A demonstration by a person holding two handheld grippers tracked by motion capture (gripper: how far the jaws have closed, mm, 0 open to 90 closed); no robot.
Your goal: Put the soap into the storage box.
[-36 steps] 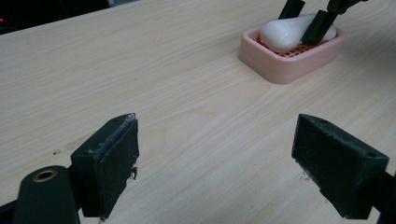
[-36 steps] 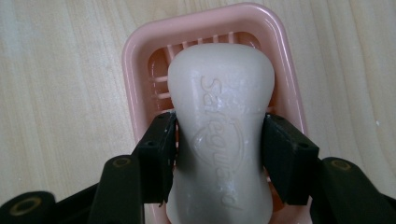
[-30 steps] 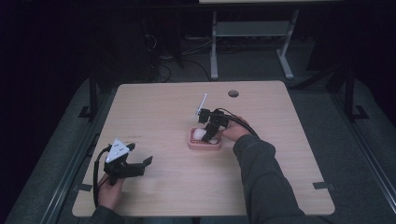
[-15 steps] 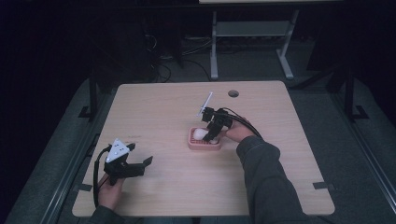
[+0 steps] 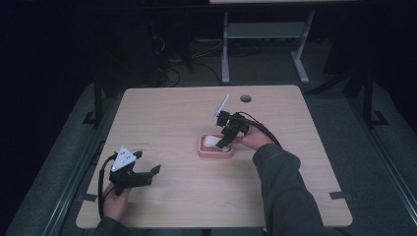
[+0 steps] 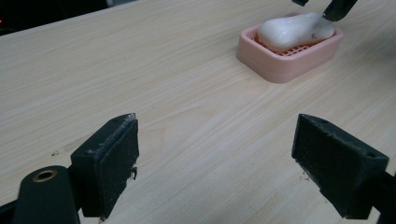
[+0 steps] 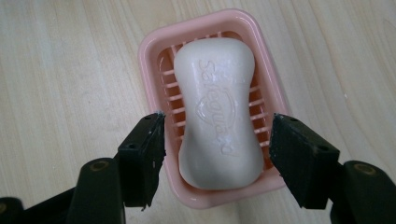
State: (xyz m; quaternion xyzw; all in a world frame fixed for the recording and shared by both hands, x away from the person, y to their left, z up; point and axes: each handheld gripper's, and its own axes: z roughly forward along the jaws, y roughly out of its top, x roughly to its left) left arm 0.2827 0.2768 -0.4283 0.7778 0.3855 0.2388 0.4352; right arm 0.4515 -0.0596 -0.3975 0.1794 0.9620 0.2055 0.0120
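Note:
A white bar of soap point(image 7: 217, 102) lies flat in a pink slatted soap dish point(image 7: 149, 56) near the middle of the table. My right gripper point(image 7: 217, 135) hangs just above it, pointing down. Its jaws have just been opening and now stand on either side of the soap's near end, with a gap at each pad. In the high view the right gripper point(image 5: 223, 140) sits over the soap dish point(image 5: 215, 151) and the soap point(image 5: 210, 140). My left gripper point(image 5: 150, 176) rests low at the front left, open and holding nothing. The left gripper view shows its pads point(image 6: 112, 154) wide apart, with the soap dish point(image 6: 289, 60) far ahead.
The wooden table point(image 5: 162, 123) has a round cable hole point(image 5: 246, 98) near its far edge. Beyond the table stands a metal desk frame point(image 5: 265, 34) on a dark floor. A cable point(image 5: 260, 128) trails from the right gripper over the hand.
The right gripper has stayed over the soap dish with barely any shift. The left gripper has kept still at the front left.

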